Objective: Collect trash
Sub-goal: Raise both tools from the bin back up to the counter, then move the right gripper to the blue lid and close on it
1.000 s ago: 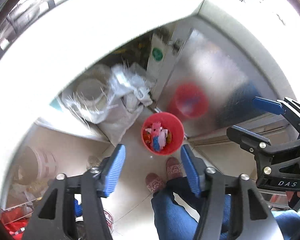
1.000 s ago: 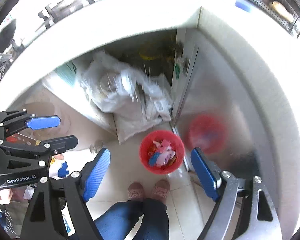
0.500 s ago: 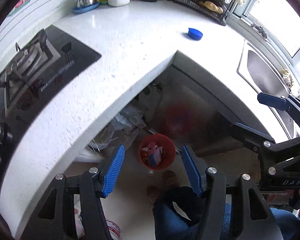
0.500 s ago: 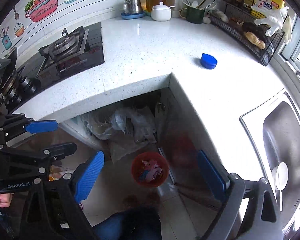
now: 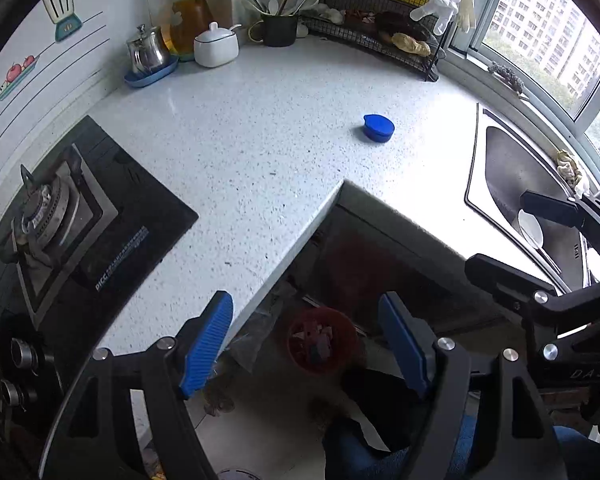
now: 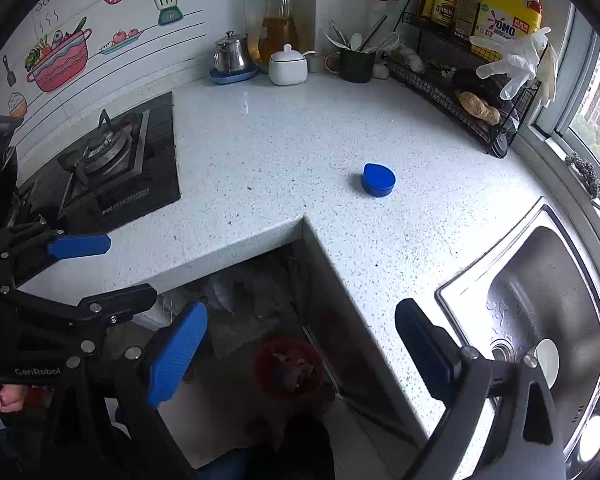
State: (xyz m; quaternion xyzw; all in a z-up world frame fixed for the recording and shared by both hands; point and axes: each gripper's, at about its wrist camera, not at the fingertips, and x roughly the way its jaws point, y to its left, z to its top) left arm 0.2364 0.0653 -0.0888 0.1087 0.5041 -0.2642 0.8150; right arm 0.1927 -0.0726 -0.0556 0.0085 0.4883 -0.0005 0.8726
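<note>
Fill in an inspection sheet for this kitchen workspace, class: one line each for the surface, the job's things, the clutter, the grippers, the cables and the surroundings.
Surface: white speckled L-shaped countertop, mostly bare.
Job's things: red bin on the floor below the counter corner, holding mixed scraps; a blue lid-like item lies alone on the counter.
Clutter: metal pot, oil jar, white sugar bowl and utensil mug along the wall; wire rack with bottles and gloves.
Grippers: left gripper and right gripper both open and empty; jaws have just been opening.
Cables: nothing seen.
Surroundings: gas hob at left, steel sink with a spoon at right, window beyond.
</note>
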